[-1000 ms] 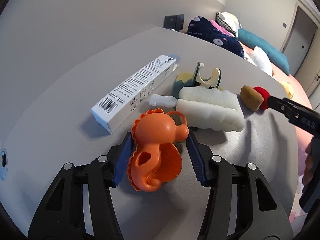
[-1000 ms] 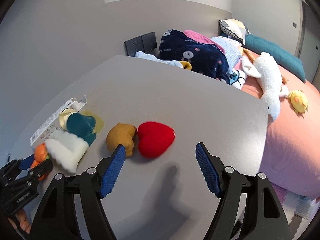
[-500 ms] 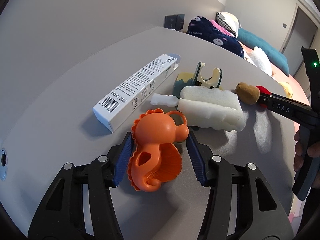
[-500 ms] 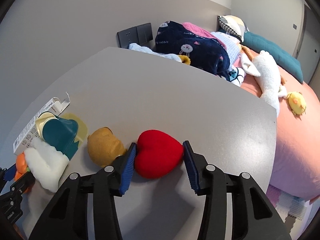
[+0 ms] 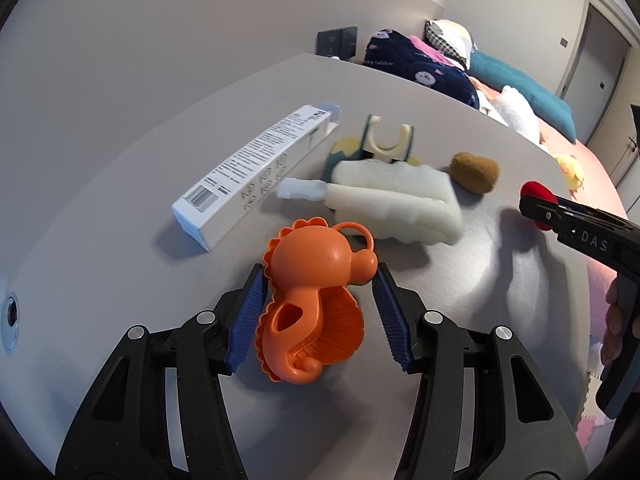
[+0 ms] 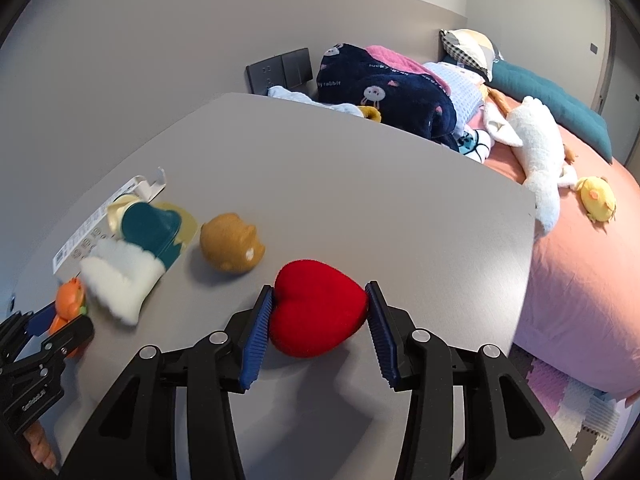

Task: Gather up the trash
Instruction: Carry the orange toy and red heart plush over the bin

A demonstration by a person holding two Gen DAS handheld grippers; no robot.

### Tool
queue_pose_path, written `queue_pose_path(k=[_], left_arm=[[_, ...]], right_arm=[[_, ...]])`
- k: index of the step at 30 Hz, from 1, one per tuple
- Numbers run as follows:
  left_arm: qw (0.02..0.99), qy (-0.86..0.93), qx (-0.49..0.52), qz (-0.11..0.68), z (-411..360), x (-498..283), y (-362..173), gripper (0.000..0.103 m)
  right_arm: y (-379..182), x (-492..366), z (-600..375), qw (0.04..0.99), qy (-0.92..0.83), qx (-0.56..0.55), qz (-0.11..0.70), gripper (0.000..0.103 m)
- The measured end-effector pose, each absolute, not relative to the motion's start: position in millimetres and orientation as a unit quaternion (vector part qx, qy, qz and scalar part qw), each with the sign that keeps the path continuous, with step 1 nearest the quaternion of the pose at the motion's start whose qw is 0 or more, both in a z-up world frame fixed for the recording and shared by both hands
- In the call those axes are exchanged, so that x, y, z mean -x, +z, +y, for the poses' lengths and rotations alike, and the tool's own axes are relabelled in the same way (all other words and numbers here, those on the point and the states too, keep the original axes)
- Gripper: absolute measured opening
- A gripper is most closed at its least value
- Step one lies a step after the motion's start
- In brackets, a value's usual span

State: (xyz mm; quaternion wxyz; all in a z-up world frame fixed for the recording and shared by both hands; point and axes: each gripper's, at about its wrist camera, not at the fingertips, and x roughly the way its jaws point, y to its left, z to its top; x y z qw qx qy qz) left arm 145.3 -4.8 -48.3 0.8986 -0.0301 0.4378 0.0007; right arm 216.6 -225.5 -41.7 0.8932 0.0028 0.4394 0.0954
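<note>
Where right tool (image 6: 318,322) grips red heart (image 6: 316,308): right view only.

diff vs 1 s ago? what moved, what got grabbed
The right gripper went in from short of the red heart and its jaws have just been closing; both pads now press on the heart, which has come away from the brown plush. The left gripper stays clamped on the orange toy. Box and white sponge unmoved.
</note>
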Motion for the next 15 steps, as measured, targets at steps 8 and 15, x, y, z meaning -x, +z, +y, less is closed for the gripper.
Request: queue_pose_path(k=[8,15], left_arm=[[0.902,-0.009,0.019,0.431,-26.4,-127.9,-33.7,0.053],[0.905,-0.026,0.015,0.424,-50.1,-110.5,-21.5,0.053]], right_arm=[[-32.6,-182.0,-242.8,0.895,0.105,-0.016,0.432,0.048],[-19.6,-150.1,-258.5,0.899,0.110,-0.020,0.424,0.048]])
